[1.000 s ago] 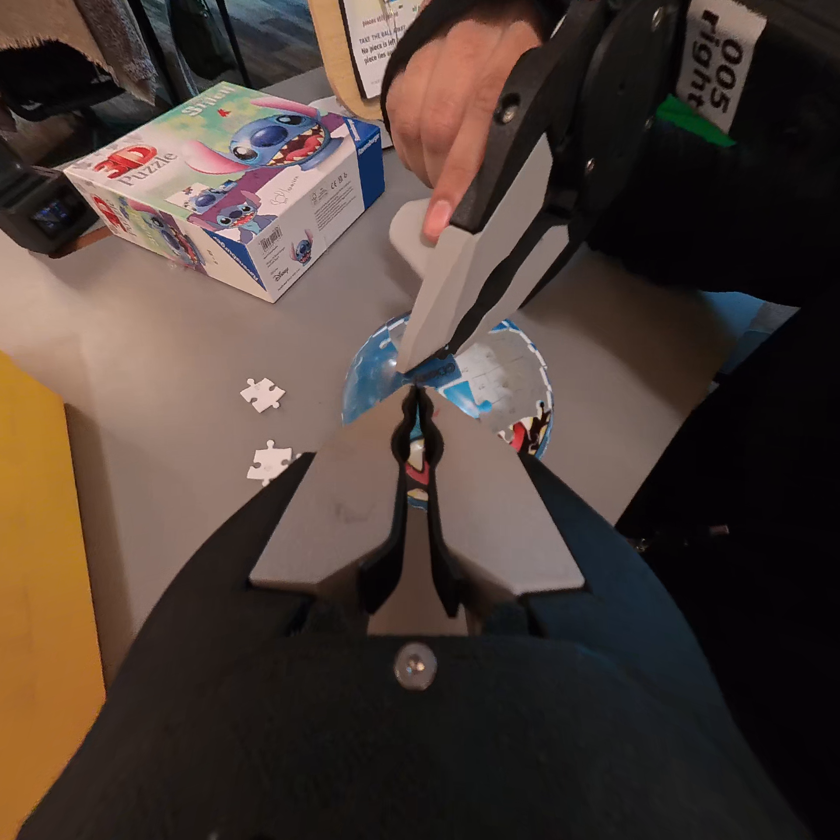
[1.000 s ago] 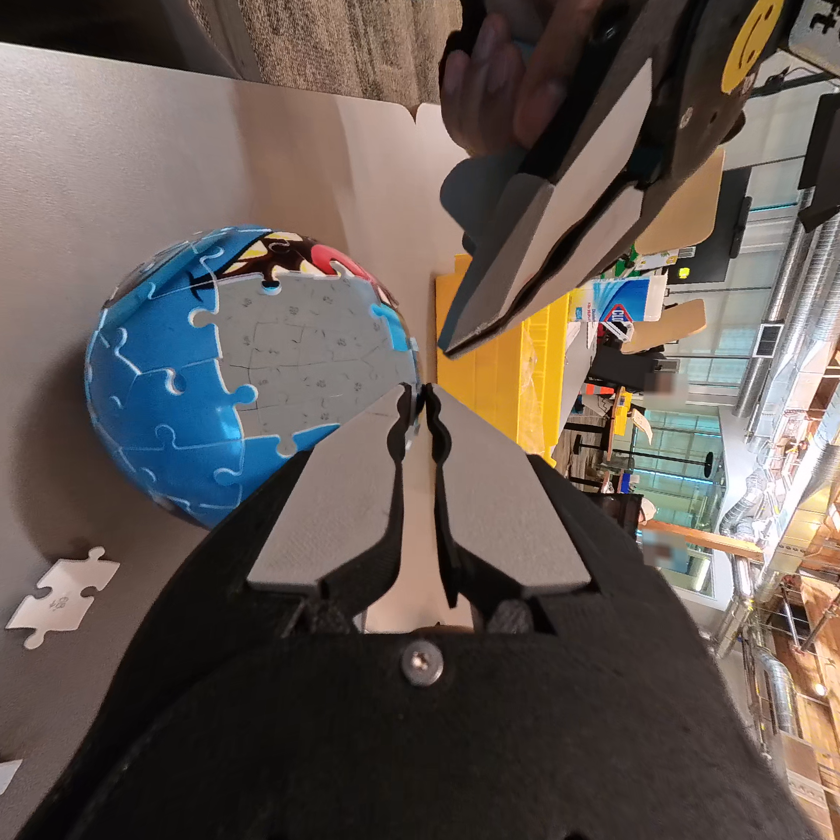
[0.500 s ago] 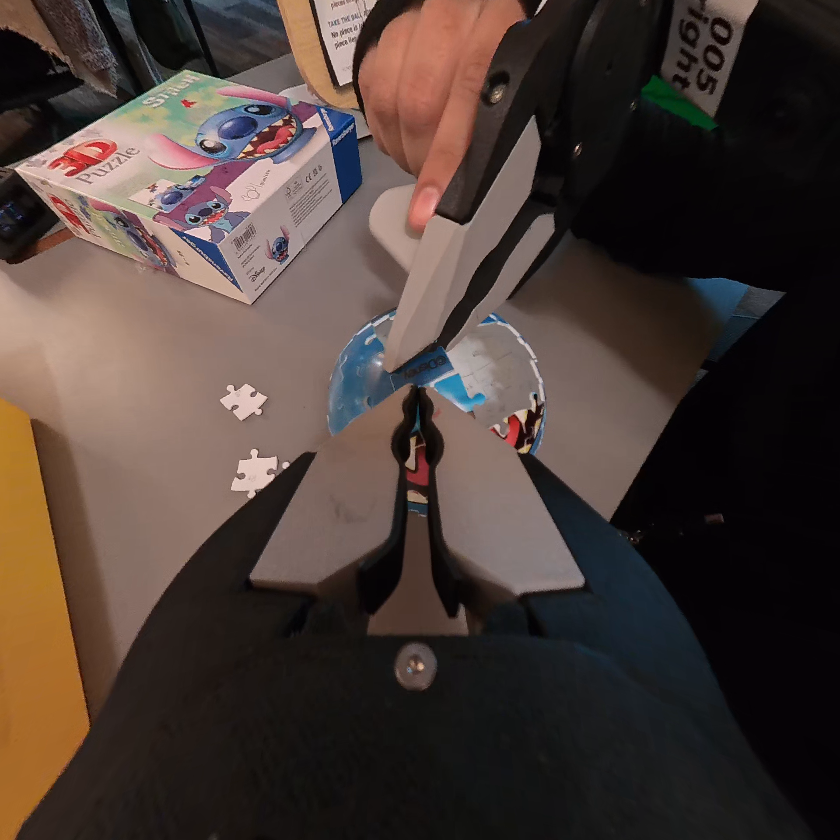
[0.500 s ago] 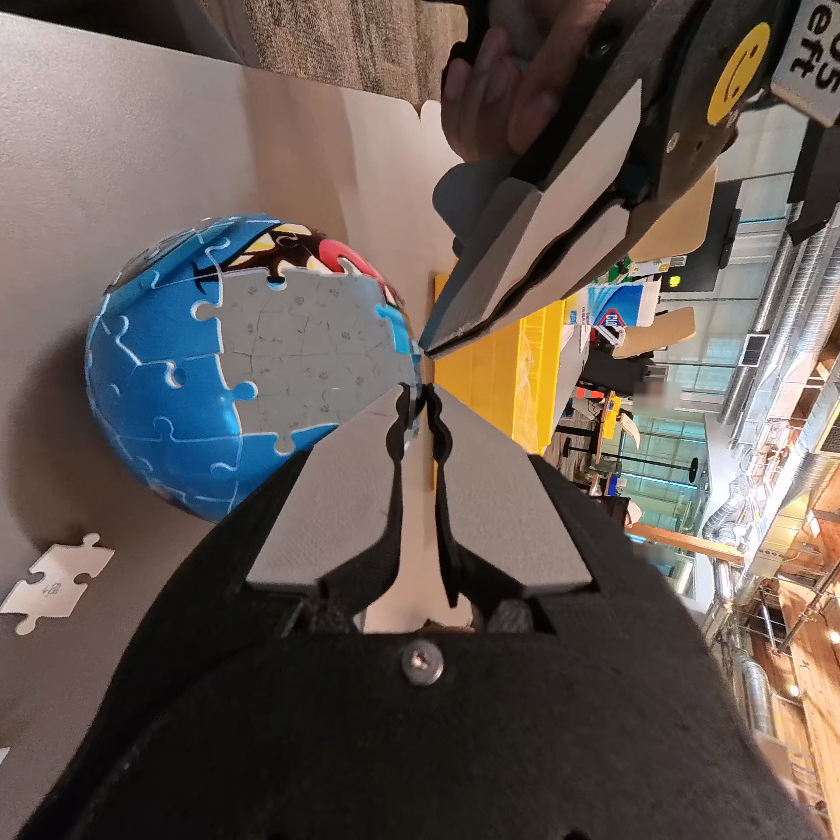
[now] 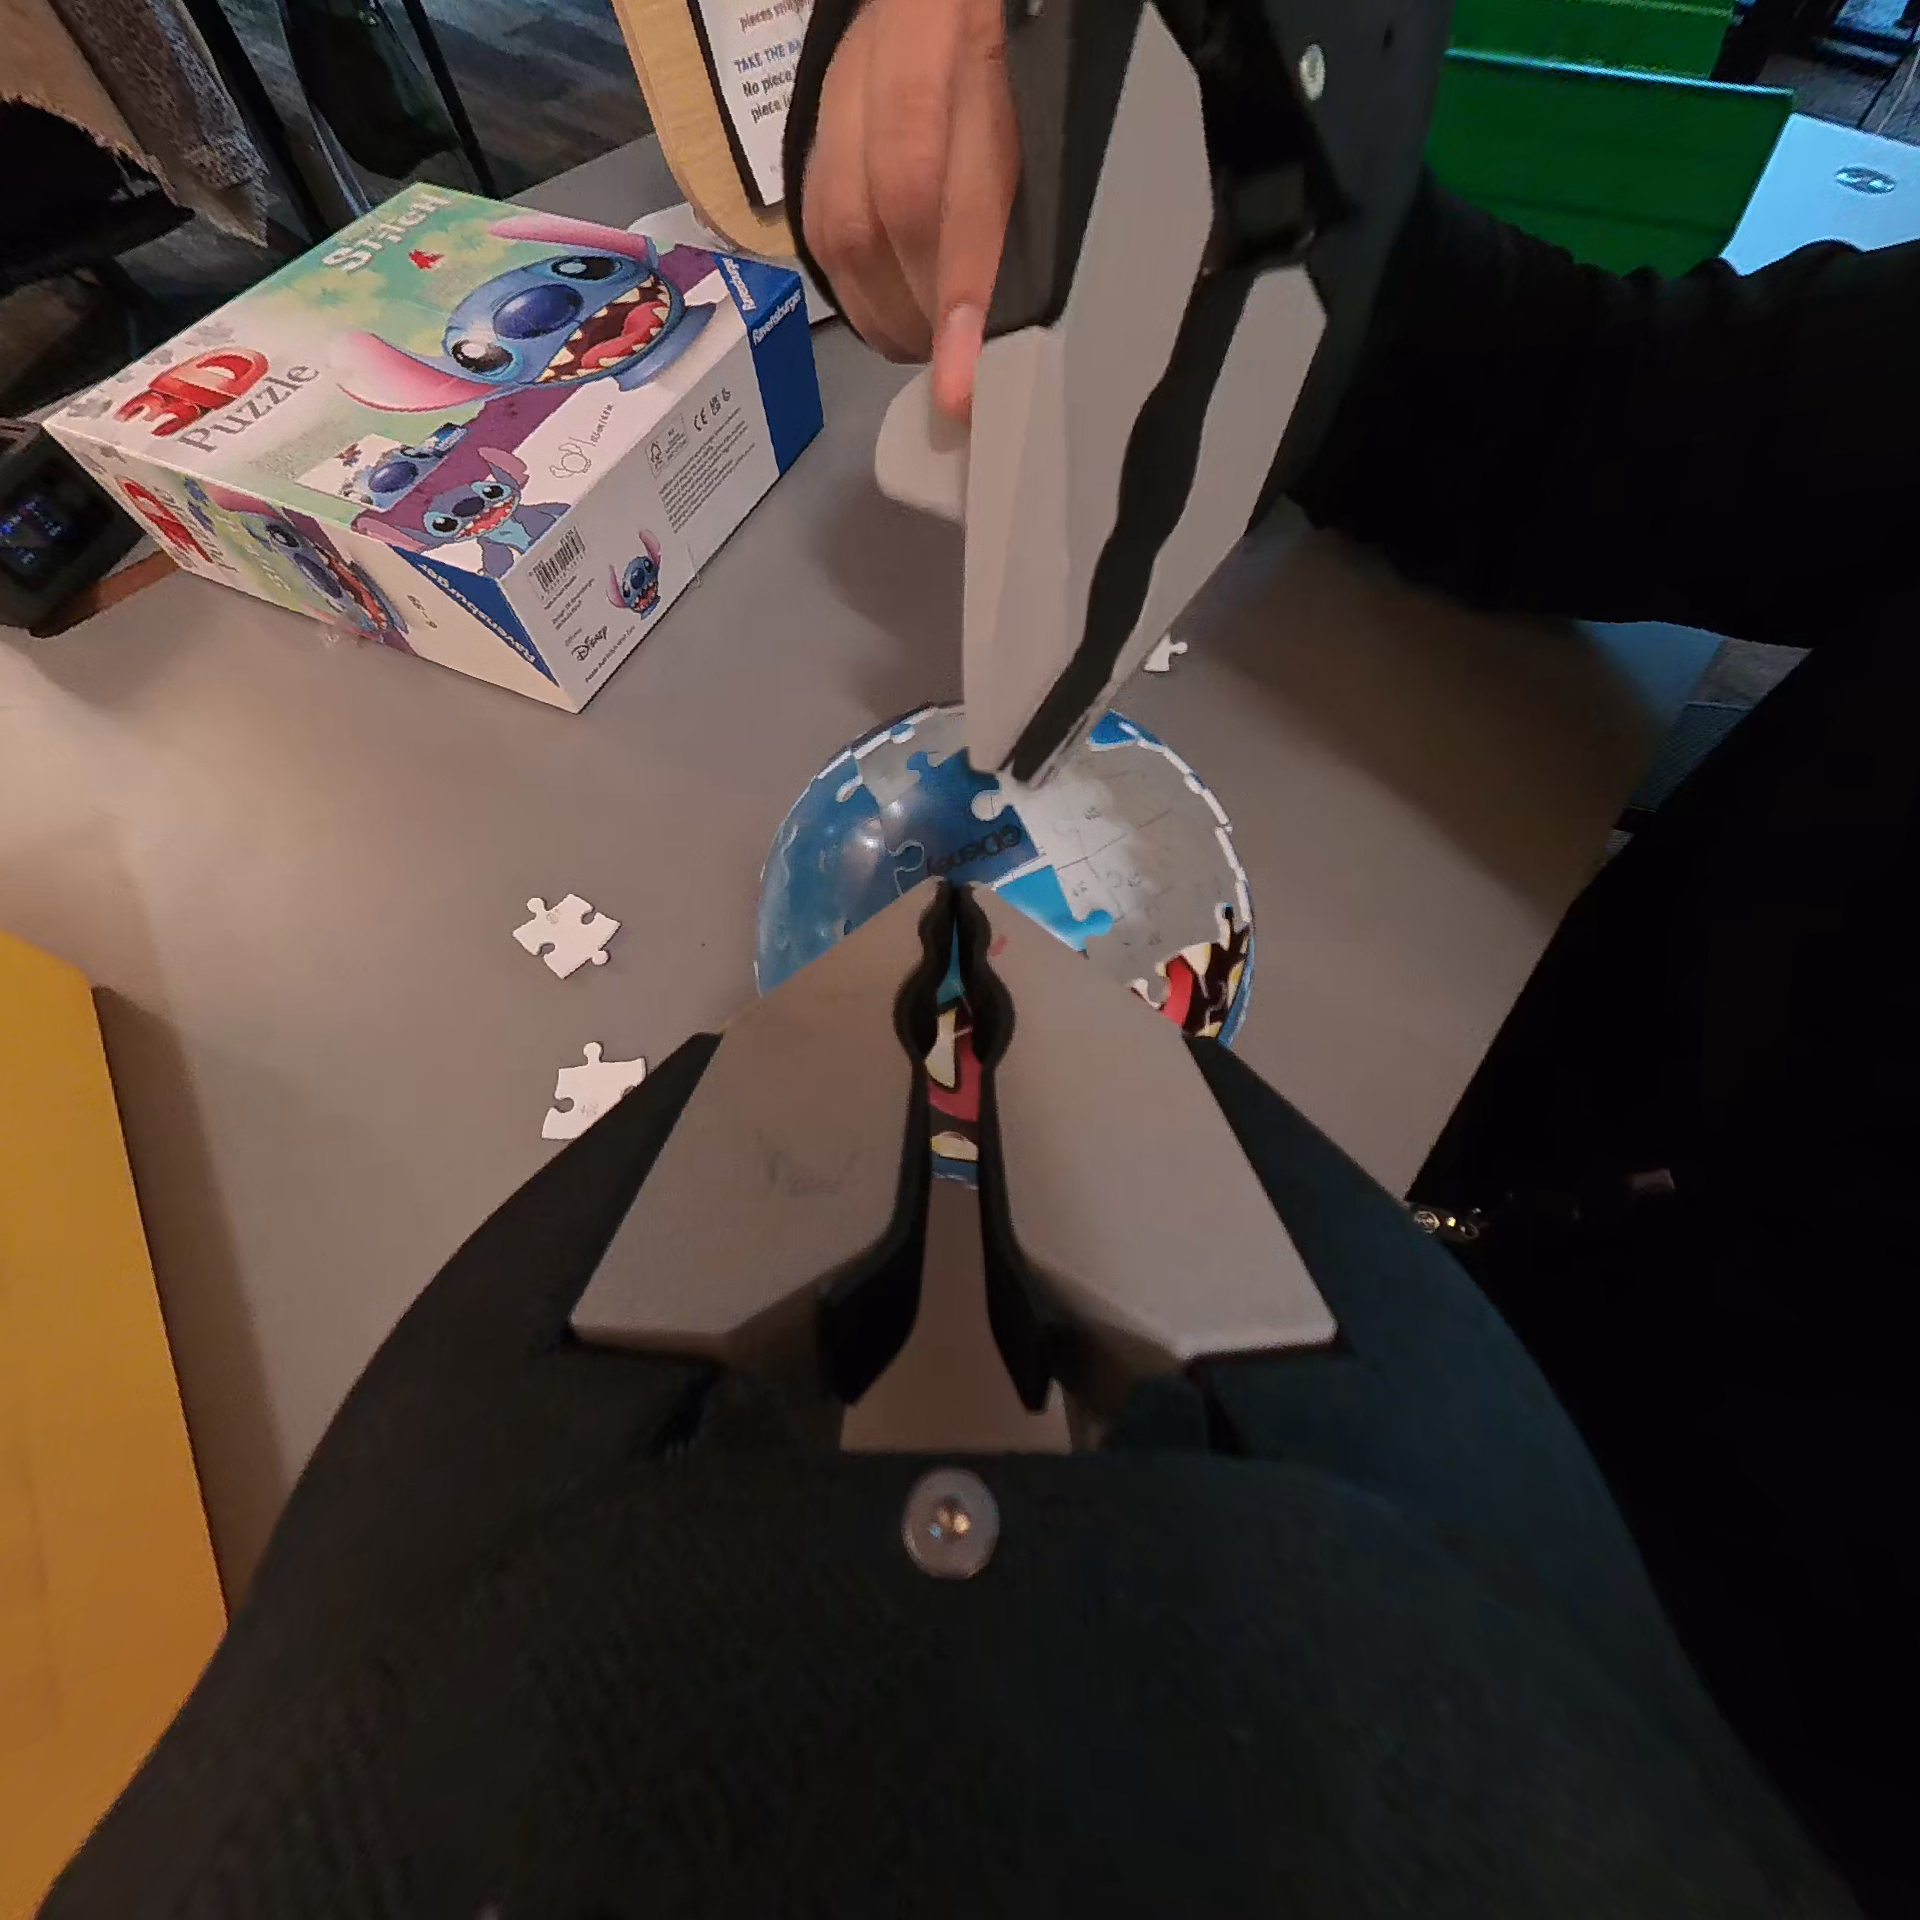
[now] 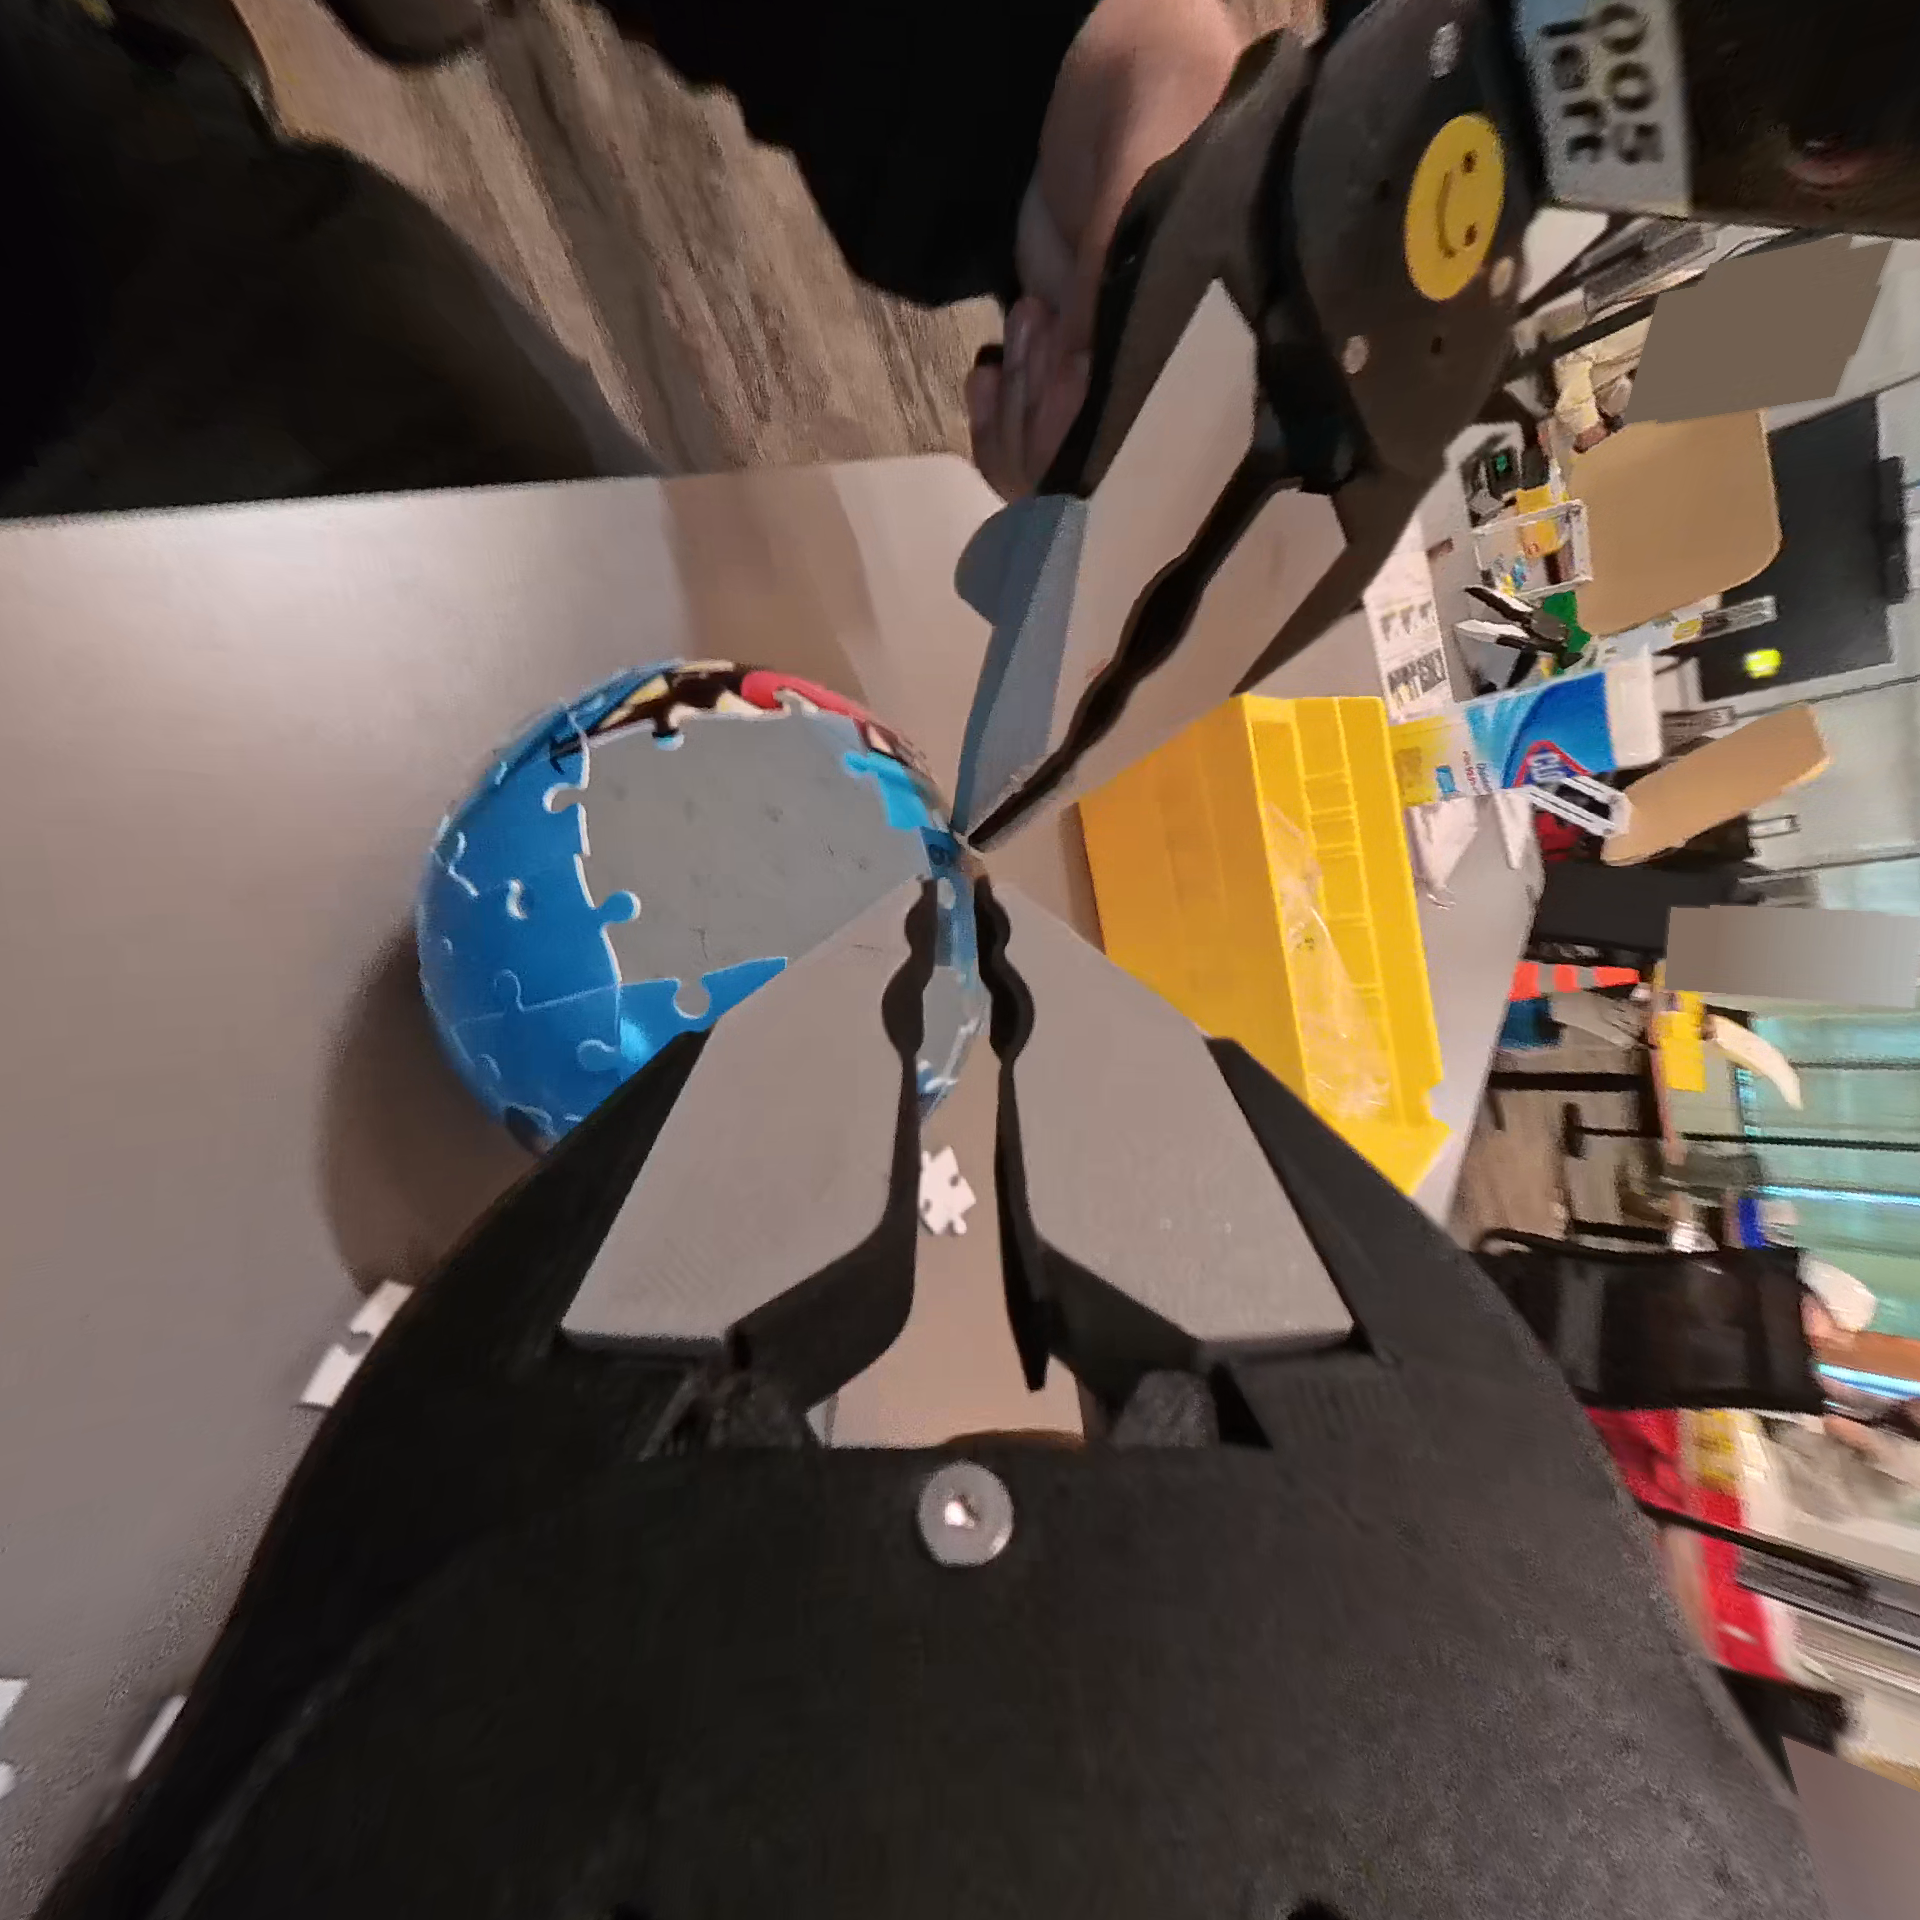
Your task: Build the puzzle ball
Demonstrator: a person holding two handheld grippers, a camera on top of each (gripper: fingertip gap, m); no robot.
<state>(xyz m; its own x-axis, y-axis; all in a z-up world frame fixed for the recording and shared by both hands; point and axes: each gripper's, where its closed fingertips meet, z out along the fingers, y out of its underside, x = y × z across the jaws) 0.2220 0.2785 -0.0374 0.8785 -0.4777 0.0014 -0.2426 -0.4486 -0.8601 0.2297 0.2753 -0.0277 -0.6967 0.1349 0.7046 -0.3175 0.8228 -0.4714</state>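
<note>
The puzzle ball (image 5: 831, 883) is a partly built blue sphere on the grey table, with an open patch that shows its grey inside (image 6: 727, 831). My left gripper (image 5: 951, 896) is shut, with its tips against a blue piece (image 5: 977, 847) at the top edge of the opening. My right gripper (image 5: 1013, 771) comes down steeply from above, shut, with its tips on the same rim just behind the blue piece. In the right wrist view, the right gripper (image 6: 956, 891) and the left gripper (image 6: 966, 831) meet tip to tip at the ball's edge. I see no piece between either pair of jaws.
The printed puzzle box (image 5: 447, 436) lies at the back left. Loose white pieces lie left of the ball (image 5: 566, 933) (image 5: 592, 1091) and behind it (image 5: 1164, 652). A yellow bin (image 6: 1268, 914) stands on the left gripper's side. The table edge runs close on the right. Both grippers' tips are close together, under 4 cm apart. From either gripper's tips it is about 20 cm to the ball (image 5: 566, 933). It is also in sight in the right wrist view (image 6: 940, 1200).
The right gripper has tipped more upright and slid its tips along the rim to the opening's far side. The left gripper's tips have closed in on the ball. Both stay shut.
</note>
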